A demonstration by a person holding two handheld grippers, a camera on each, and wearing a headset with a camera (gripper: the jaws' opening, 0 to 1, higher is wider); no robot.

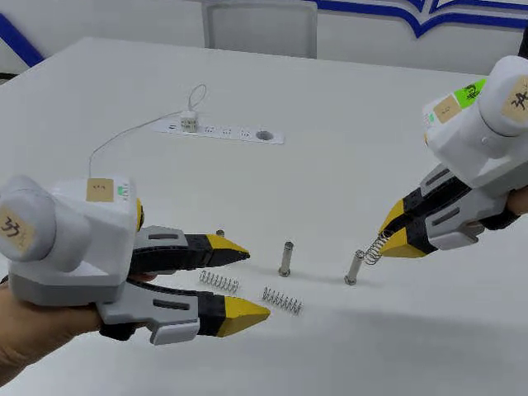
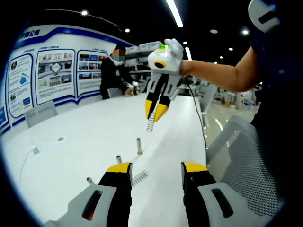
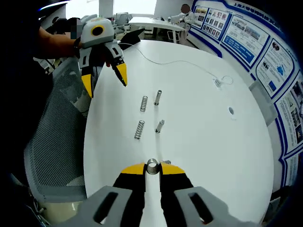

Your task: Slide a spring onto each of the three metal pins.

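1. Springs: one spring is pinched in the right hand-held gripper and hangs tilted near the top of the end pin.
2. A second spring and a third spring lie flat on the white surface, near the middle pin.
3. The left hand-held gripper hovers low with its jaws wide and empty. The second spring shows between them, and a third pin stands just behind.

Hidden and cropped
The pin behind the upper jaw of the left gripper shows just its top; opposite the left gripper, the right gripper has its body cut by the edge.
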